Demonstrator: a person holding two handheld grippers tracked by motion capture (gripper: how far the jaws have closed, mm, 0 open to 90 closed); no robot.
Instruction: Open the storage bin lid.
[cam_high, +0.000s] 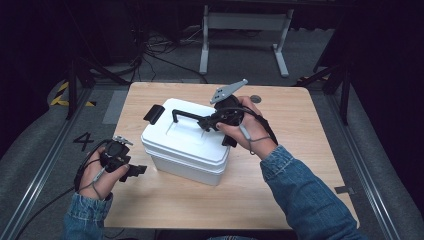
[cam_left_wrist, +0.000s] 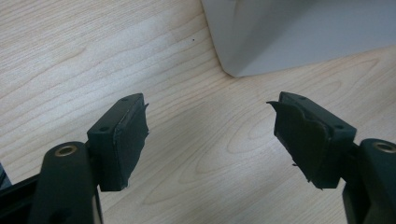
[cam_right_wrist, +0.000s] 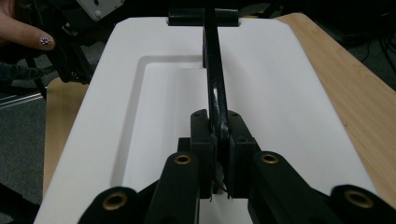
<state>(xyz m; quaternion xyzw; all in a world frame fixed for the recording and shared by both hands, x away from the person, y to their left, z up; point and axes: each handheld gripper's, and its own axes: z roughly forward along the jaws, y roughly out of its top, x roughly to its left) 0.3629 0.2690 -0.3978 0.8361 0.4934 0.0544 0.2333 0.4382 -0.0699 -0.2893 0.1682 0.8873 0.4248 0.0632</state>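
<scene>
The right tool (cam_high: 206, 121) is clamped on the black handle (cam_high: 187, 114) of the white box (cam_high: 185, 142), its pads pinching the thin bar from both sides near one end; in the right gripper view the handle (cam_right_wrist: 214, 79) runs straight away from the jaws to its hinge at the far edge of the lid (cam_right_wrist: 280, 93). The handle stands upright instead of lying in the lid's shallow recess, which suits a grip from the side: raised, the bar leaves room for a pad on each face. The likely aim is to lift the box or carry it by the handle, and a hold close to one end may let the box tip toward the other. The left tool (cam_high: 136, 170) waits with its jaws wide and nothing between them, low over the table (cam_high: 280, 195), with a lower corner of the box (cam_left_wrist: 243, 60) just ahead of it. That spot seems chosen so it can steady or catch the box's near side if the load swings. The box sits near the middle of the table, between the two tools.
</scene>
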